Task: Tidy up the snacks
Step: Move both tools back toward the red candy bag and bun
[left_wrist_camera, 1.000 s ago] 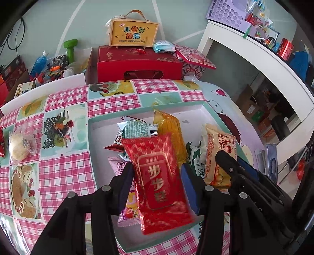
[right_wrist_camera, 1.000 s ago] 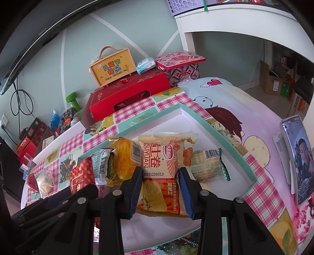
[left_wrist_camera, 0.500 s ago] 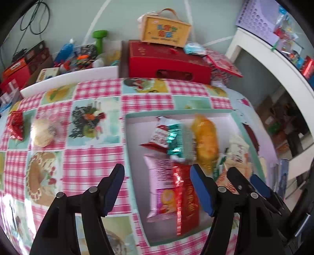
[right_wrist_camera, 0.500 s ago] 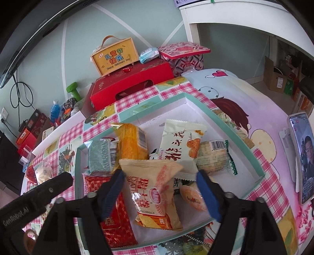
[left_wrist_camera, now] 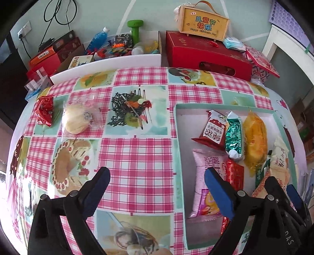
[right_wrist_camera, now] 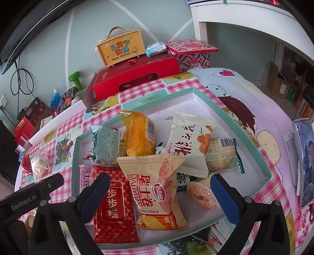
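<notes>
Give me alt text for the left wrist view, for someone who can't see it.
The open, empty left hand-held gripper hovers over a pink checked tablecloth, beside a teal-rimmed tray of snack packets. Two loose snacks, a pale bun in clear wrap and a small red packet, lie far left.

Bare checked tablecloth lies open between the teal tray's wall and two loose snacks, a clear-wrapped bun and a red packet; the tray floor is crowded with packets.

Pale green wall, white shelf unit, possibly daylight.
</notes>
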Available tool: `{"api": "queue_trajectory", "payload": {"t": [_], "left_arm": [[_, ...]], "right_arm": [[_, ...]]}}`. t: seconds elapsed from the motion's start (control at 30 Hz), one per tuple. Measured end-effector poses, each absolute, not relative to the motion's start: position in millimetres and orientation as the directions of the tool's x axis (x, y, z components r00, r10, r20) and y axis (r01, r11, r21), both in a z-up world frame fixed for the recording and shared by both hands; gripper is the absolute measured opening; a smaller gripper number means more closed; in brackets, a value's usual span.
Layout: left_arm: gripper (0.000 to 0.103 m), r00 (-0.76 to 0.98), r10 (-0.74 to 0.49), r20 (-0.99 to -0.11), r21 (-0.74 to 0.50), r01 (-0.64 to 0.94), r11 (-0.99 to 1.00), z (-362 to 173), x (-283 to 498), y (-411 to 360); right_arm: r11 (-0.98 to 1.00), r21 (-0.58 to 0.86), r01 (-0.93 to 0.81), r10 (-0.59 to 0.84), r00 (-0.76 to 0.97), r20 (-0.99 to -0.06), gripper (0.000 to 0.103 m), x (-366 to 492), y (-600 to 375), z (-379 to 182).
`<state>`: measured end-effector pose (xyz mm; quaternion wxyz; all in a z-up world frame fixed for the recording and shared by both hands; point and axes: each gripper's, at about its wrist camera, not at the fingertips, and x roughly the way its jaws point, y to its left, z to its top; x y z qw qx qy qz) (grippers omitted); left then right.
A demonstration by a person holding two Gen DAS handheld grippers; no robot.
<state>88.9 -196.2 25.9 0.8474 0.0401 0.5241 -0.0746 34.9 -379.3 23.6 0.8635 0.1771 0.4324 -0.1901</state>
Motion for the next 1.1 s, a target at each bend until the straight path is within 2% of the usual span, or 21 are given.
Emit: {"api": "queue_trajectory", "payload": {"t": [0.33, 0.77, 1.1], "left_arm": [[0.097, 0.415, -0.039, -0.909, 0.027, 0.151, 0.988, 18.2, 86.7, -182.9], [0.097, 0.367, 0.09, -0.926, 0.082, -0.037, 0.996, -2.0, 87.3, -101.6], [0.097, 0.38, 0.11, -0.918, 0.081, -0.09, 0.993, 6.6, 84.7, -63.5]], "right_arm": [[0.877, 0.137, 0.461, -0.169, 0.562, -0.809, 0.103, 37.2, -368.9, 27.8], [0.925, 0.115, 0.362, -0.13, 0.585, -0.8, 0.103, 49.6, -326.8, 34.9], [0.957, 0.116, 0.266, -0.064, 0.586, -0.808, 0.103, 65.1, -279.1, 32.8]]}}
